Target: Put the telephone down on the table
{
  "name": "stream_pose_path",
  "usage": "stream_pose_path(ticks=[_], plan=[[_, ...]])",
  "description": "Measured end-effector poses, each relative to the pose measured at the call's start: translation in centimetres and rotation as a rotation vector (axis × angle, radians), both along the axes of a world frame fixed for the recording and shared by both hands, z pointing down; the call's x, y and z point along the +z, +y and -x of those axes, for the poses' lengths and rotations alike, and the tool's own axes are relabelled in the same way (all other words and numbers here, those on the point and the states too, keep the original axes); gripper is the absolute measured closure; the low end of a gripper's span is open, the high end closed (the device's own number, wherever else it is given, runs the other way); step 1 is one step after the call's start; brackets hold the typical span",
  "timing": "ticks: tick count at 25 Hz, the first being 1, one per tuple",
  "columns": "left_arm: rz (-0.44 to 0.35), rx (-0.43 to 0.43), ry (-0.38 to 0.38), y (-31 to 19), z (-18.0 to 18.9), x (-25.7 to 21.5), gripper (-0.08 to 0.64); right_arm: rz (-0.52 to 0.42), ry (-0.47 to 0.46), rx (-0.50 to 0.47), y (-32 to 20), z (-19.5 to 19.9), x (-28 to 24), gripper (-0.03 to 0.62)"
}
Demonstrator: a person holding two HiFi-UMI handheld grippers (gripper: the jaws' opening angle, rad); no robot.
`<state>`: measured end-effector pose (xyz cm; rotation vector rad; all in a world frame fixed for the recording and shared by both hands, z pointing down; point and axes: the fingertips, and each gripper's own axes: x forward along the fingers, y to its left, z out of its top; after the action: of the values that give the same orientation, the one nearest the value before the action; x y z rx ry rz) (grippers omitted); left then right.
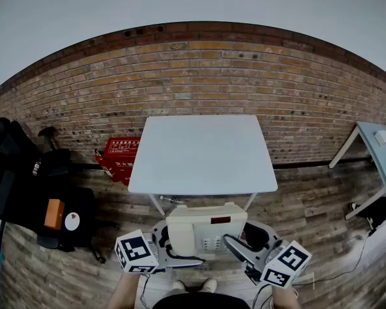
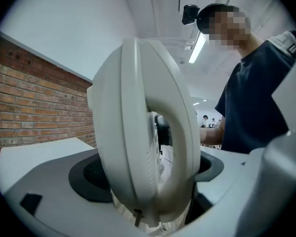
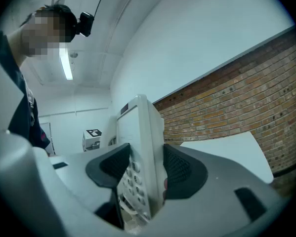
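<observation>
I hold the phone (image 1: pixel 202 232) in the air between both grippers, on the near side of the tabletop (image 1: pixel 202 153) and not yet over it. Carrying it across and setting it down are both still left. My left gripper (image 1: pixel 172 248) has its jaws spread wide and pressed round the handset (image 2: pixel 177 147) side. My right gripper (image 1: pixel 243 246) clamps the keypad (image 3: pixel 133 181) edge. The phone's underside is hidden, and I can't judge its height against the tabletop — my own arms are cut off too.

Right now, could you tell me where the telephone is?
Head view, bottom centre: the telephone is gripped between left gripper and right gripper, short of the white table.
</observation>
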<state>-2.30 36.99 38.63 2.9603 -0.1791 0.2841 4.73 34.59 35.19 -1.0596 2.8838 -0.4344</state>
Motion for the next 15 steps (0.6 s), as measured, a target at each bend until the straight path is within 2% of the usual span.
stream_pose_path(ticks=[15], plan=[[0.036,-0.008,-0.006,-1.1,-2.0,1.2,0.1,0.024,-0.012,-0.027,-1.3,-2.0,1.0,0.377]])
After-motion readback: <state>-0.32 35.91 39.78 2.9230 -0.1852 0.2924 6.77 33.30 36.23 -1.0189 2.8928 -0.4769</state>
